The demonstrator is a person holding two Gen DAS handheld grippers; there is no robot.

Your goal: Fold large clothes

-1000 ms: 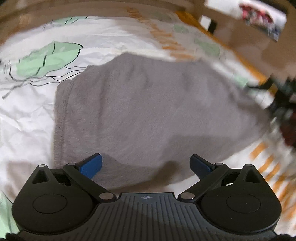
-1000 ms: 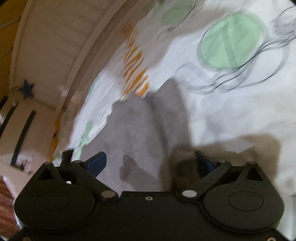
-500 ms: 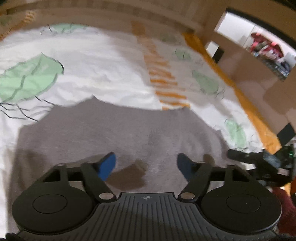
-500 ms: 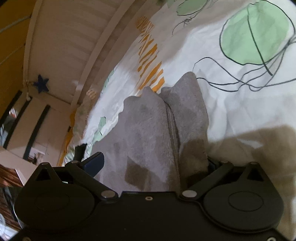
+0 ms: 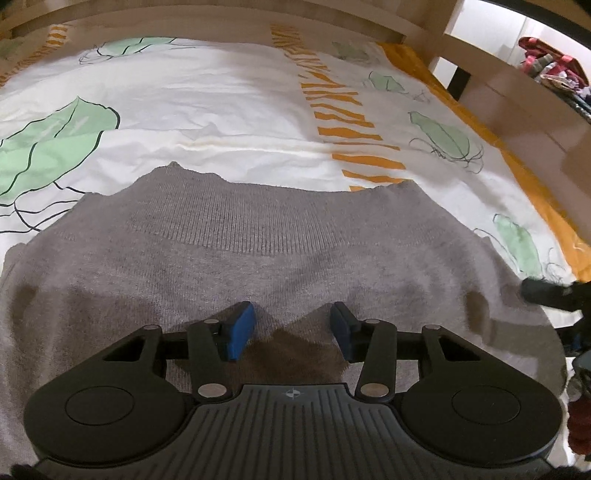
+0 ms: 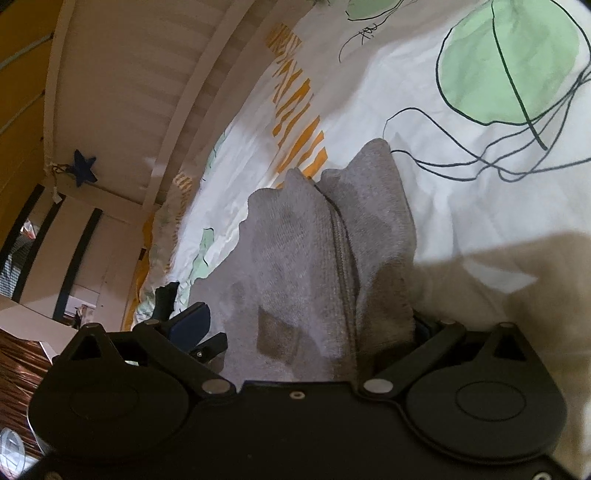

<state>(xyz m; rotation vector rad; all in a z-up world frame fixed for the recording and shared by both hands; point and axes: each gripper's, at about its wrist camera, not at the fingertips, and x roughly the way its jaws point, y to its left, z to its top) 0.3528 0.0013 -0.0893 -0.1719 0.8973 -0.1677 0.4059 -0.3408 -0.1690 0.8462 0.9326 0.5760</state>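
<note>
A grey knit sweater [image 5: 280,236] lies flat on the bed, its ribbed band across the middle of the left wrist view. My left gripper [image 5: 291,330] hovers low over it with its jaws closing. The blue pads [image 5: 240,332] stand apart, with only flat fabric under the gap. In the right wrist view a folded edge of the sweater [image 6: 332,240] runs up between the fingers of my right gripper [image 6: 306,328]. Its jaws are wide and starting to close. Its left pad [image 6: 192,325] is clear of the cloth, and fabric drapes over the right finger and hides it.
The sweater rests on a white bed sheet [image 5: 221,110] printed with green leaves and orange stripes. A wooden bed frame [image 5: 229,14] runs along the far side. The sheet's orange edge [image 5: 546,192] marks the bed's right side. A blue star [image 6: 84,171] hangs on the wall.
My left gripper slid across the sweater toward its ribbed band and its jaws narrowed a lot. The right wrist view went from blurred to steady, with the sweater fold staying between the fingers.
</note>
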